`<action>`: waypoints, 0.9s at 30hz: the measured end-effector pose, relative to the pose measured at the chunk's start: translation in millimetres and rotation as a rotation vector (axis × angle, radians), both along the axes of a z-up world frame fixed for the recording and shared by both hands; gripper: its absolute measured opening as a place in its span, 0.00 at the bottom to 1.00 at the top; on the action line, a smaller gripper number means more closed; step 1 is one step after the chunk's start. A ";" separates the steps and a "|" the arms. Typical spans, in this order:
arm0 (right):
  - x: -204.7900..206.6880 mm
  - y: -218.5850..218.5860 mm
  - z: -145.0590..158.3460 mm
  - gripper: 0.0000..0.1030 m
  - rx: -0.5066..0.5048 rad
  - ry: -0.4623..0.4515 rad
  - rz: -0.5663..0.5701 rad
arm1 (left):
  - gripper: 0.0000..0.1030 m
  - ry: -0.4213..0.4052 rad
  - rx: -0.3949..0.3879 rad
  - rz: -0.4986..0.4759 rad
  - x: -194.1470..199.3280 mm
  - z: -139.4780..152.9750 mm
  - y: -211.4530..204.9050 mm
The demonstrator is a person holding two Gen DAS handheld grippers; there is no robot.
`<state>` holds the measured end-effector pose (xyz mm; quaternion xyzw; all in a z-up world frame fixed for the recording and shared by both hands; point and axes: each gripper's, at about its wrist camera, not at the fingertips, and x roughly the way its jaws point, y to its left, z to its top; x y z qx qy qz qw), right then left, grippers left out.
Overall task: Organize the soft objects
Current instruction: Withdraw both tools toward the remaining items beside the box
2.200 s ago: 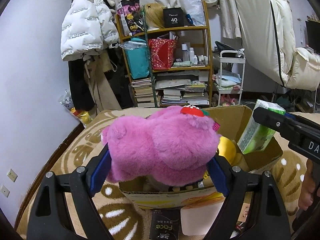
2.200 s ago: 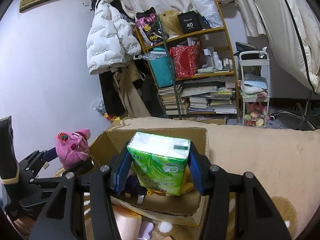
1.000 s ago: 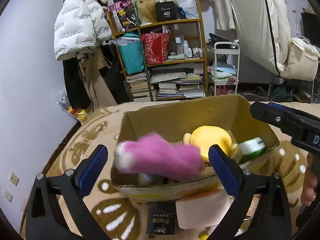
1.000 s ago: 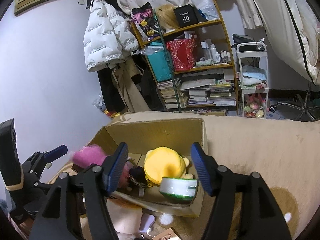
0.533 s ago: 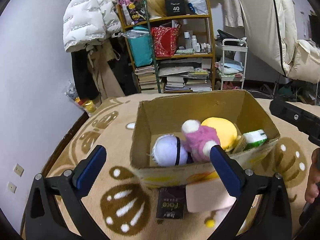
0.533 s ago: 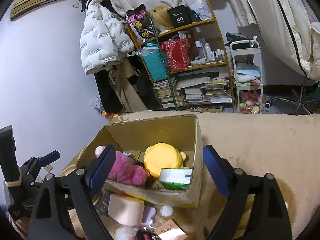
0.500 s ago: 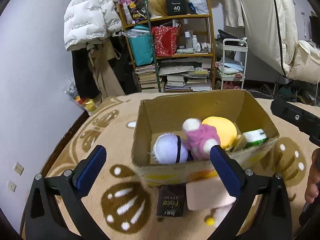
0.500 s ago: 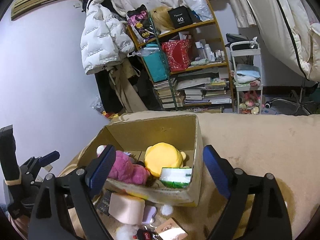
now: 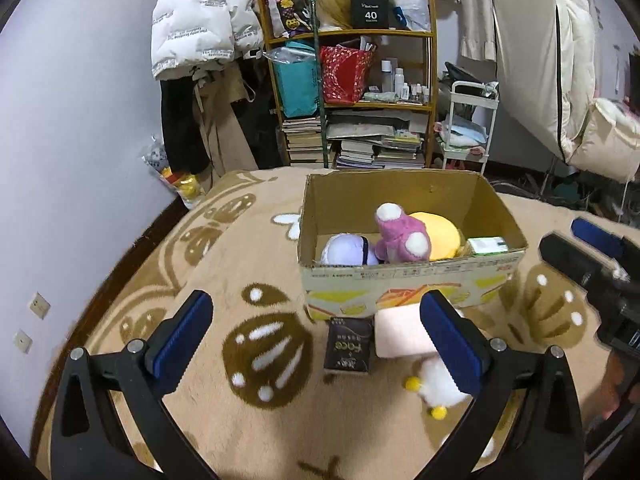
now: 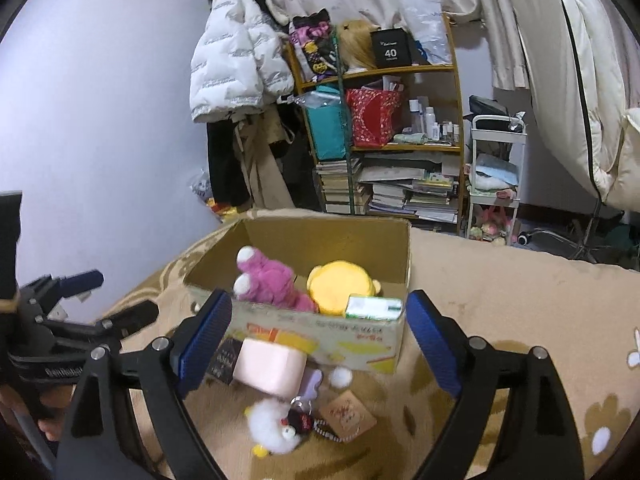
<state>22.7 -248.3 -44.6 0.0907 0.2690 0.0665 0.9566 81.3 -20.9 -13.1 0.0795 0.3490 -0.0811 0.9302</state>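
From the left wrist, the left gripper [image 9: 316, 332] stands wide apart and holds nothing. The box [image 9: 408, 280] on the carpet [image 9: 160, 280] already has the pink plush [image 9: 400, 236], a yellow plush [image 9: 442, 238], a pale plush [image 9: 346, 250] and the tissue pack [image 9: 488, 245] inside. Left outside, in front of it: a black pack [image 9: 347, 346], a pink block [image 9: 402, 330] and a white toy [image 9: 438, 386], partly hidden by the finger. From the right wrist, the right gripper [image 10: 318, 344] is also apart and empty; a small card [image 10: 347, 414] and a dark keychain [image 10: 302, 420] lie there too, blurred. I judge the task about half done.
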 end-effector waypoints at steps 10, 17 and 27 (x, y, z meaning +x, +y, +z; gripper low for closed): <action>-10.0 12.1 -16.6 0.90 -0.014 0.094 0.019 | 0.99 0.105 -0.043 0.037 5.6 -12.8 15.0; 0.8 12.4 -36.2 0.90 -0.006 0.170 0.025 | 0.99 0.181 0.013 0.041 21.9 -34.1 7.2; 16.6 13.8 -55.8 0.90 -0.010 0.224 0.043 | 0.99 0.317 0.036 0.072 51.8 -69.4 -0.3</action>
